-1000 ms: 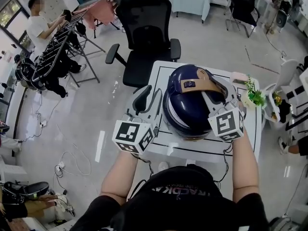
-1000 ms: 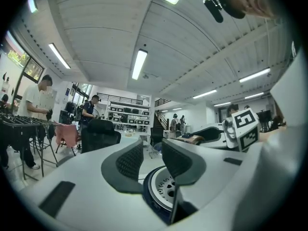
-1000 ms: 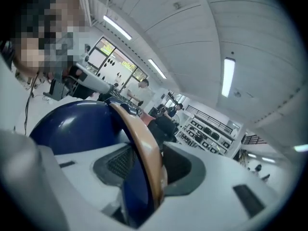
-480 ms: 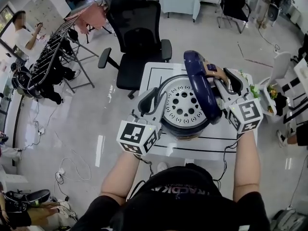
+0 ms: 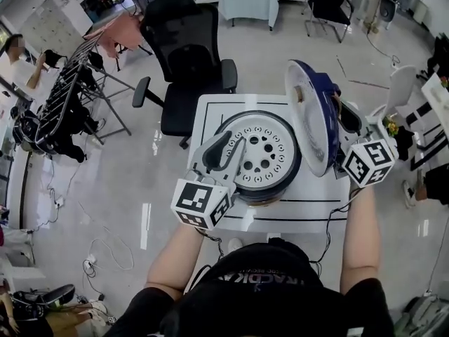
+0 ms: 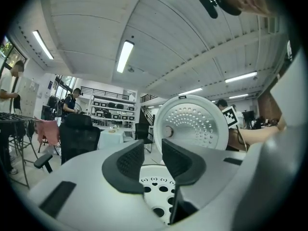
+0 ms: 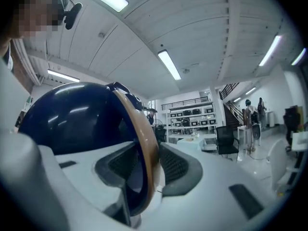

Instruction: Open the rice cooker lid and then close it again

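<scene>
**Head view.** Since a second ago the lid (image 5: pixel 312 118) has swung from flat on the rice cooker (image 5: pixel 275 191) to upright at the cooker's right edge. Opening is judged complete; closing remains. The right gripper (image 5: pixel 344 114) holds the lid from its outer side. The left gripper (image 5: pixel 228 147) lies over the cooker's left rim, fingertips above the perforated inner plate (image 5: pixel 263 153). A potted plant (image 5: pixel 390 126) stands near the right fingers. An office chair (image 5: pixel 186 55) stands beyond the table (image 5: pixel 210 114), well apart.

**Left gripper view.** Fingers are narrowly spread with nothing between them. The lid's inner face stands beyond the fingertips.

**Right gripper view.** The jaws have just been closing and pinch the lid's tan handle band (image 7: pixel 142 143).

**Obstruction.** The left fingertips over the rim probably lie in the lid's return path.
</scene>
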Motion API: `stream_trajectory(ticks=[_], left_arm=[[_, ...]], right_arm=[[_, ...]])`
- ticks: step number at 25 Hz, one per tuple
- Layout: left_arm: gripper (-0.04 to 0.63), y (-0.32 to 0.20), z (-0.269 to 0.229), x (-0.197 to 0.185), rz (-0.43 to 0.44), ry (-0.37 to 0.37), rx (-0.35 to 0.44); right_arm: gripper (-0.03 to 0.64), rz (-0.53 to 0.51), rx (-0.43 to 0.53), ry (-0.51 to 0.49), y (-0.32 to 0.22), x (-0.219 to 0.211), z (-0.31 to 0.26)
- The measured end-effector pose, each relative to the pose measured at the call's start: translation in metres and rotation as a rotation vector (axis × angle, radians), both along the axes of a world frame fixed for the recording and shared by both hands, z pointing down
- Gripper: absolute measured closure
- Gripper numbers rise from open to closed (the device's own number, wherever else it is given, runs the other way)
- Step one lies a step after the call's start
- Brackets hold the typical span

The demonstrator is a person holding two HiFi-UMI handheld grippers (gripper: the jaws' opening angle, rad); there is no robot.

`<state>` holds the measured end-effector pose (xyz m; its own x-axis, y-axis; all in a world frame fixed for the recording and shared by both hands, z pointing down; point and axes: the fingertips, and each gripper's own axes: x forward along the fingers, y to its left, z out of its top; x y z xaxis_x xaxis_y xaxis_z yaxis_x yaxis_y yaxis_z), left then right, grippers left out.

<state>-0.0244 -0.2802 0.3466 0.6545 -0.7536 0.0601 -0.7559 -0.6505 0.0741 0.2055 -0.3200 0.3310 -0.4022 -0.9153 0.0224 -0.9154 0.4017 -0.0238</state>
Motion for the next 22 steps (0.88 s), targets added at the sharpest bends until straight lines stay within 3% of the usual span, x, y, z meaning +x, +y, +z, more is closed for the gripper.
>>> stream_trajectory(ticks=[6, 22], left_arm=[[0.48, 0.001, 0.002, 0.02, 0.025, 0.001, -0.006], [0.463, 0.022, 0.006, 0.025, 0.086, -0.002, -0.009]], right_arm=[[0.471, 0.03, -0.015, -0.038, 0.001, 0.025, 0.007], [0.454, 0.105, -0.033, -0.018, 0.038, 0.03, 0.023]])
